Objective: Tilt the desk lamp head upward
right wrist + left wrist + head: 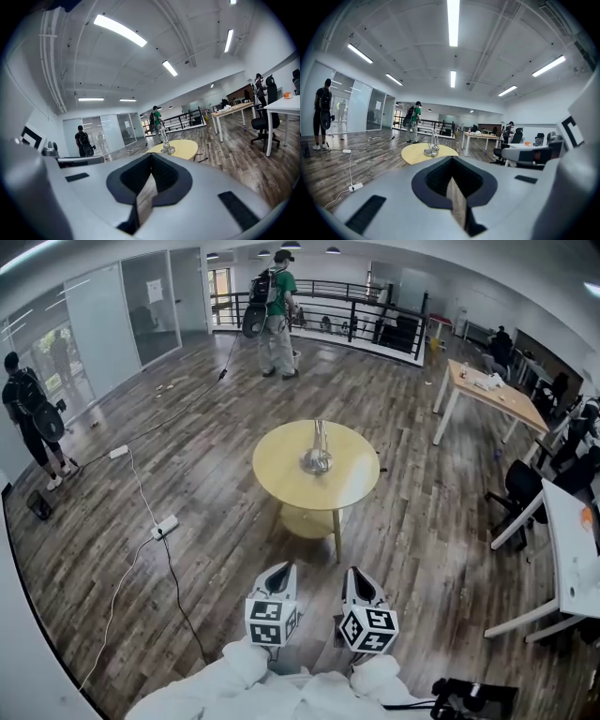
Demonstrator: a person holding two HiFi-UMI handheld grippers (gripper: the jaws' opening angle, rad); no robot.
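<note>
A silver desk lamp (317,454) stands in the middle of a round yellow table (281,479), some way ahead of me on the wood floor. Its arm rises upright from a round base; the head is too small to make out. My left gripper (280,570) and right gripper (354,574) are held side by side close to my body, well short of the table. Both point toward it, jaws shut with nothing between them. The left gripper view shows the lamp (432,147) beyond its shut jaws (457,206). The right gripper view shows the lamp (166,143) past its shut jaws (143,201).
A cable and white power strip (165,526) lie on the floor to the left. A person in a green shirt (277,310) stands beyond the table, another person (33,418) at far left. Desks (497,395) and a black office chair (525,488) line the right side.
</note>
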